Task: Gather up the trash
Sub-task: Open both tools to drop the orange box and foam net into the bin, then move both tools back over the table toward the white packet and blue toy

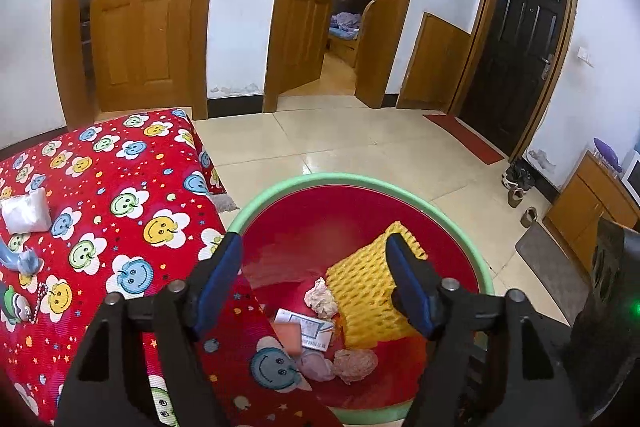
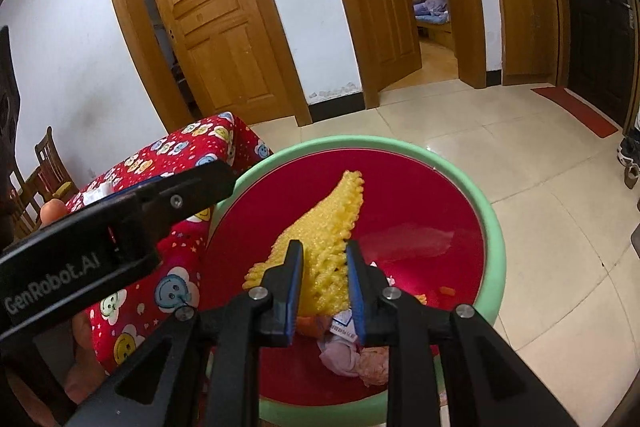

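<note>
A red trash bin with a green rim [image 1: 280,183] [image 2: 490,223] stands on the floor beside the table. Inside lie a yellow foam net [image 1: 368,295], crumpled pink tissues [image 1: 320,297], and a printed paper slip [image 1: 308,331]. My right gripper [image 2: 323,291] is over the bin, its blue pads on either side of the yellow foam net [image 2: 320,227], shut on it. My left gripper [image 1: 314,287] is open and empty above the bin's near edge. On the table lie a white packet [image 1: 26,209], a grey-blue scrap [image 1: 22,259] and a keychain toy [image 1: 16,305].
The table wears a red smiley-flower cloth [image 1: 120,207] [image 2: 176,155] left of the bin. Pale tiled floor [image 1: 340,143] stretches toward wooden doors, a dark door, a red mat [image 1: 464,137], shoes [image 1: 518,183] and a low cabinet [image 1: 592,199].
</note>
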The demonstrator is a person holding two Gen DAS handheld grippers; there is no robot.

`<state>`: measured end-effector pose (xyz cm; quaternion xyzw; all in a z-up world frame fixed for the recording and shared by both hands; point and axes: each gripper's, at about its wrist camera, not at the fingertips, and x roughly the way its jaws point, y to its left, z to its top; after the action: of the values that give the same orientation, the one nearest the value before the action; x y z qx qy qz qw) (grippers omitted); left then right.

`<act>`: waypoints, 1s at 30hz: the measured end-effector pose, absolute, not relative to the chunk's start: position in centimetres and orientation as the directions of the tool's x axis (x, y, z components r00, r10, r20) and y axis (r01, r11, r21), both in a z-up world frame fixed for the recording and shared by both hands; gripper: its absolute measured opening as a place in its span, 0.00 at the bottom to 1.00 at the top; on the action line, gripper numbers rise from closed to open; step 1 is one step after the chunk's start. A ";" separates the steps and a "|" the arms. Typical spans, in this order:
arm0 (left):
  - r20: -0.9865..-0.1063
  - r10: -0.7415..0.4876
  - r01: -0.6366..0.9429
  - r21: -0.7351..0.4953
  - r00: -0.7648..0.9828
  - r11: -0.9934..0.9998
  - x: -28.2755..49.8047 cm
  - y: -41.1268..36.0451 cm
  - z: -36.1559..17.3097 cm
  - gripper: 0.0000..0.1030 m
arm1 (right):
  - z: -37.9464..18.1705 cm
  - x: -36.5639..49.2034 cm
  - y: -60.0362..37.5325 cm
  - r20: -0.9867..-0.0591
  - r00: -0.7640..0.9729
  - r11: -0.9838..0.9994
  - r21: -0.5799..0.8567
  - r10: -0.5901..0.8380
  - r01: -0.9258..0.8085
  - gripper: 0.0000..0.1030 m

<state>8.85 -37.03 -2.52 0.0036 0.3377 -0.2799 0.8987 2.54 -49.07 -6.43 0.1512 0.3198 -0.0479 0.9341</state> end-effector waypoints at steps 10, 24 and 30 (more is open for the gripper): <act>-0.618 -0.495 0.490 -0.197 0.611 0.849 9.1 -36.7 -2.7 0.75 | -6.2 2.1 -49.1 -0.575 0.818 0.949 0.247 -0.020 0.198 0.88; -0.625 -0.487 0.482 -0.196 0.610 0.854 9.2 -36.6 -2.8 0.81 | -6.4 2.1 -49.4 -0.567 0.822 0.946 0.238 -0.050 0.222 0.93; -0.626 -0.488 0.479 -0.201 0.609 0.855 9.2 -36.5 -2.9 0.81 | -6.3 2.0 -49.9 -0.566 0.823 0.939 0.257 -0.046 0.229 0.93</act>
<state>9.19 -36.50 -2.90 -0.0065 0.3508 -0.2695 0.8968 1.99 -49.91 -6.29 0.1588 0.2883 -0.0729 0.9415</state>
